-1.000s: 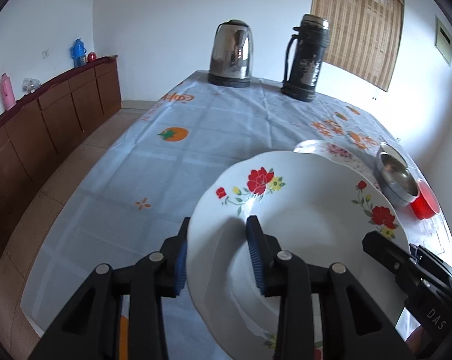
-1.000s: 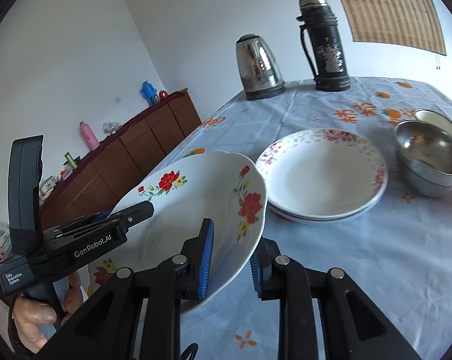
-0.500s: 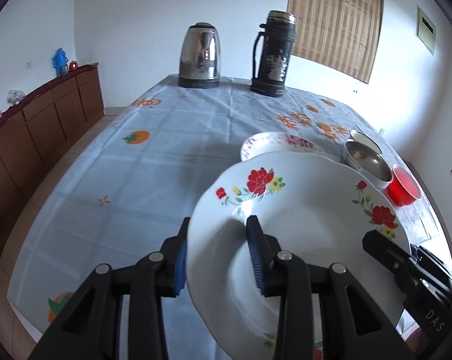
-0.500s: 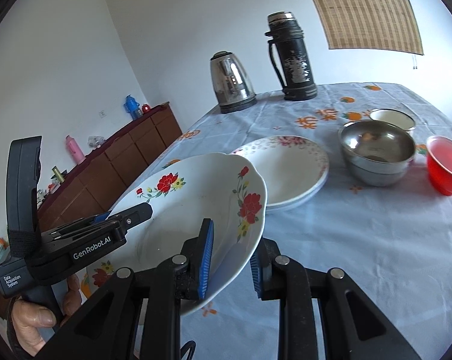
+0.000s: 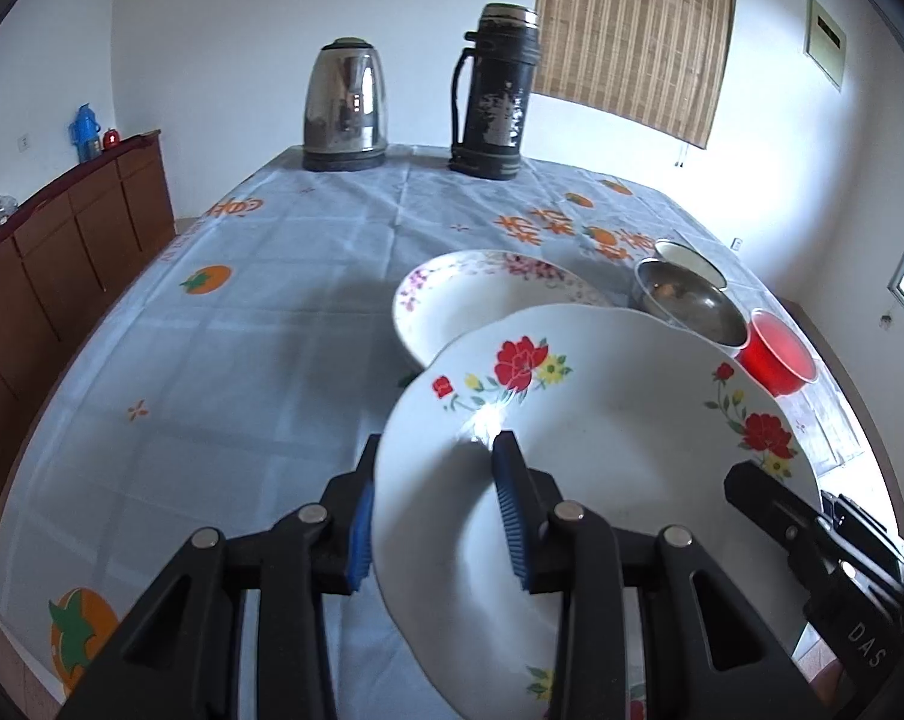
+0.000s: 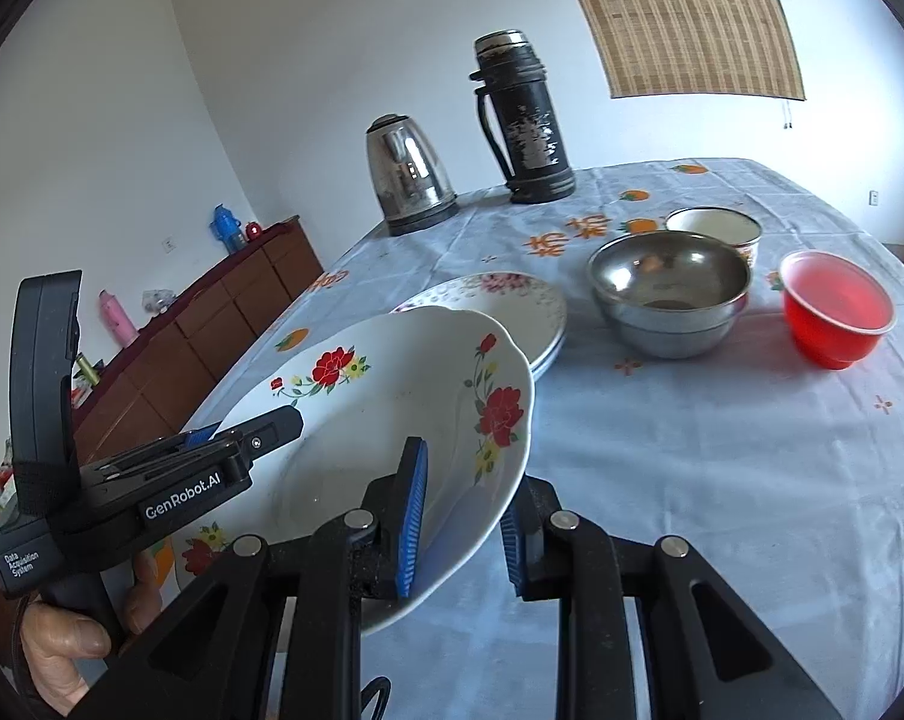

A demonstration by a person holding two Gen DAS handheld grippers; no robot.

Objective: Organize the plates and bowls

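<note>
Both grippers hold one white plate with red flowers [image 5: 608,420] above the table. My left gripper [image 5: 434,516] is shut on its left rim; my right gripper [image 6: 461,516] is shut on its right rim. The plate also shows in the right wrist view [image 6: 380,414]. Beyond it a stack of white plates with pink flowers [image 5: 482,294] [image 6: 512,300] lies on the table. Stacked steel bowls [image 6: 668,288] [image 5: 686,300] stand to its right, a white enamel bowl [image 6: 716,225] behind them, a red plastic bowl [image 6: 836,312] [image 5: 779,354] further right.
A steel kettle [image 5: 347,105] and a dark thermos flask [image 5: 494,96] stand at the table's far end. The blue tablecloth [image 5: 242,324] has orange prints. A brown sideboard [image 5: 62,240] runs along the left wall. The table's right edge is near the red bowl.
Both grippers with the flowered plate have pulled back and turned; the plate stack and bowls now look farther away. The grip on the plate is unchanged.
</note>
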